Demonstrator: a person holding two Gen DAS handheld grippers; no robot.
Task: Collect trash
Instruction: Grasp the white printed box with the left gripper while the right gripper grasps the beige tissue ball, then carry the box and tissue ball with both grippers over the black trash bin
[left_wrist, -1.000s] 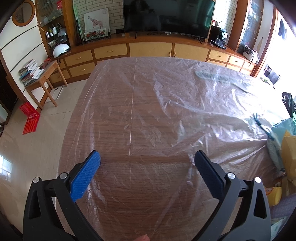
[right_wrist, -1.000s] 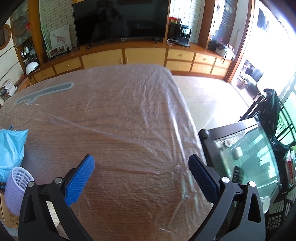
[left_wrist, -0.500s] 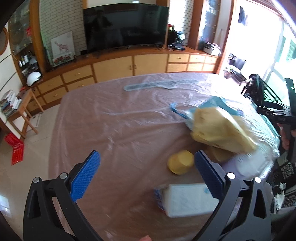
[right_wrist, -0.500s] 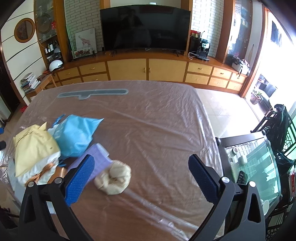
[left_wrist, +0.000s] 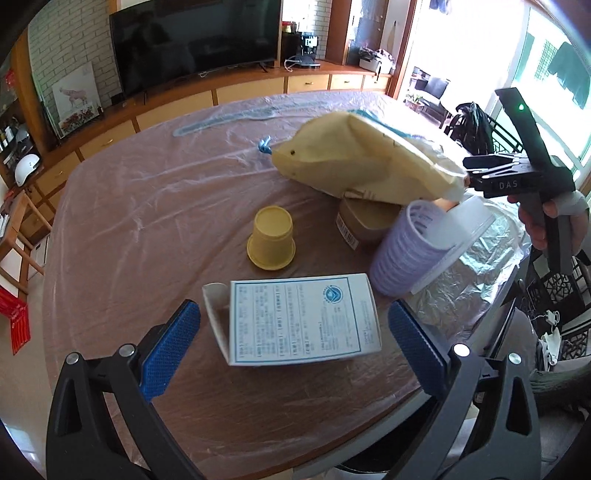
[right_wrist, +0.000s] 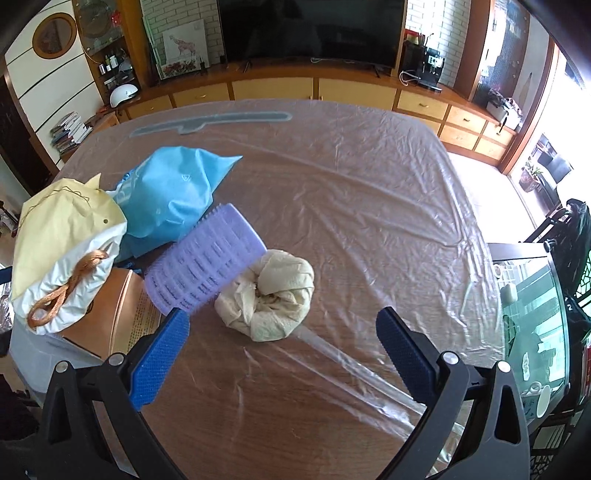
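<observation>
Collection has not begun: this reads as the approach step. The left gripper (left_wrist: 293, 338) gapes wide and empty, straddling the white carton (left_wrist: 301, 319) lying flat at its 12 o'clock, the yellow cup (left_wrist: 271, 238) upturned beyond. The right gripper (right_wrist: 280, 345), equally wide and empty, faces the crumpled tissue wad (right_wrist: 269, 295) at 12 o'clock, the lilac basket (right_wrist: 201, 258) at 10 o'clock. Next, each must descend and close.
</observation>
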